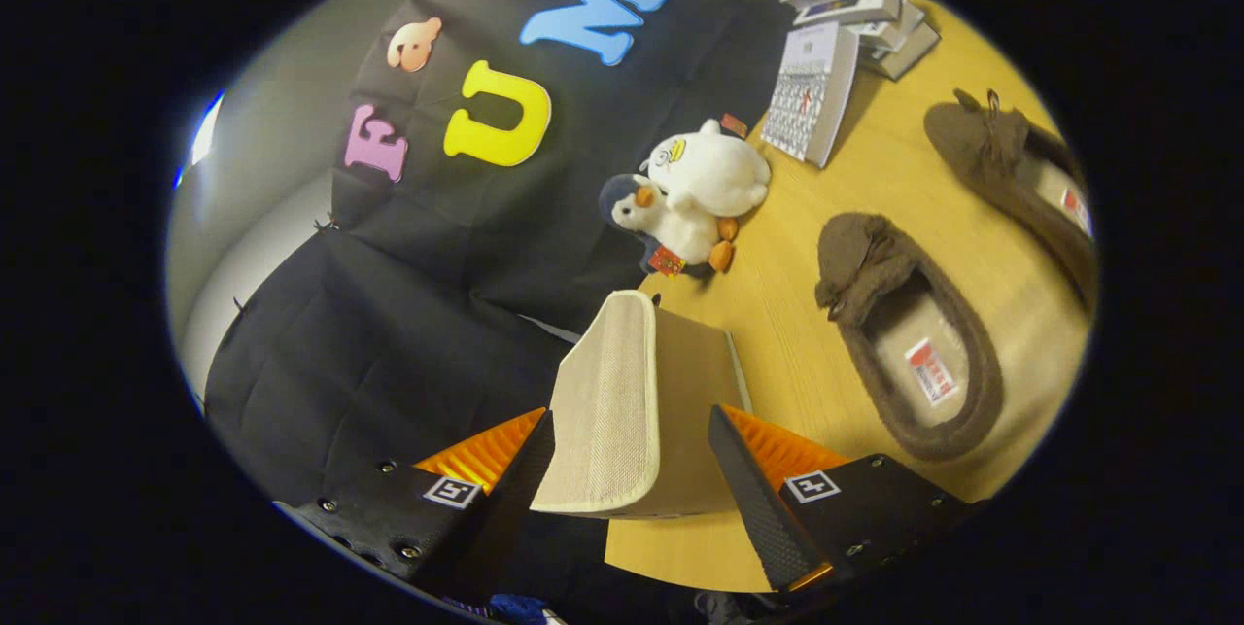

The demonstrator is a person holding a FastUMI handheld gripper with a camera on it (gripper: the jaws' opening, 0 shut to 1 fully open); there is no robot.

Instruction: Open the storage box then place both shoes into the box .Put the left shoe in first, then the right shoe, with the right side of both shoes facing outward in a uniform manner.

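Note:
A beige fabric storage box lid (607, 401) with a pale trimmed edge stands tilted between my fingers, lifted off the wooden table (777, 333). My gripper (632, 469) is shut on it, with the left finger (515, 469) on its woven face and the right finger (743, 474) on its smoother tan side. Beyond the right finger a brown slipper (904, 333) lies on the table, opening up, a red-and-white tag on its insole. A second brown slipper (1011, 178) lies farther off beside it. The lid hides the box body.
A plush penguin (656, 222) and a white plush toy (709, 168) sit against the black cloth wall beyond the lid. A desk calendar (812, 90) leans by a stack of small boxes (865, 13) at the table's far end.

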